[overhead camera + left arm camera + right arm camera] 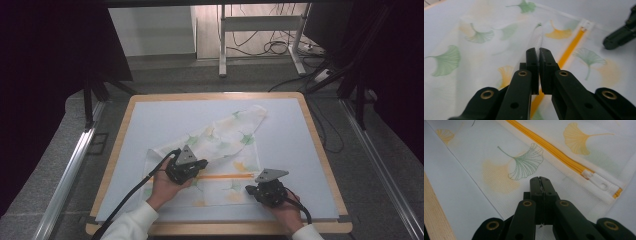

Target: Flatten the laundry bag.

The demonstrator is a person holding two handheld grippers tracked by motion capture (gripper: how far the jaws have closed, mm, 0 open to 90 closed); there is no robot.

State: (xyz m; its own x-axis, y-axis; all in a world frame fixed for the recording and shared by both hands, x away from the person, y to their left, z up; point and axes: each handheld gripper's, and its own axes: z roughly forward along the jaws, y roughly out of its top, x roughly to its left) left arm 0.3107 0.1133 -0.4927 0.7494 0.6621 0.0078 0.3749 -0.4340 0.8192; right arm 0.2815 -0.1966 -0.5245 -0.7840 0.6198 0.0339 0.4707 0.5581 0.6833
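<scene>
A white mesh bag [225,137] printed with green and yellow ginkgo leaves lies on the pale mat [165,120], its far end folded over toward the back right. An orange zipper [227,176] runs across its near part. My left gripper [201,165] is shut on a raised pinch of the mesh [537,37] just left of the zipper [571,47]. My right gripper [248,190] is shut on the bag's near right corner, with a thin line of mesh between its jaws [540,181]. The white zipper end tab [599,182] lies just beyond those jaws, to their right.
The mat covers a wooden tabletop with a raised rim [320,145]; its wood [431,215] also shows at the left of the right gripper view. Bare mat lies left and right of the bag. Desk legs and cables [272,47] stand on the floor beyond the table.
</scene>
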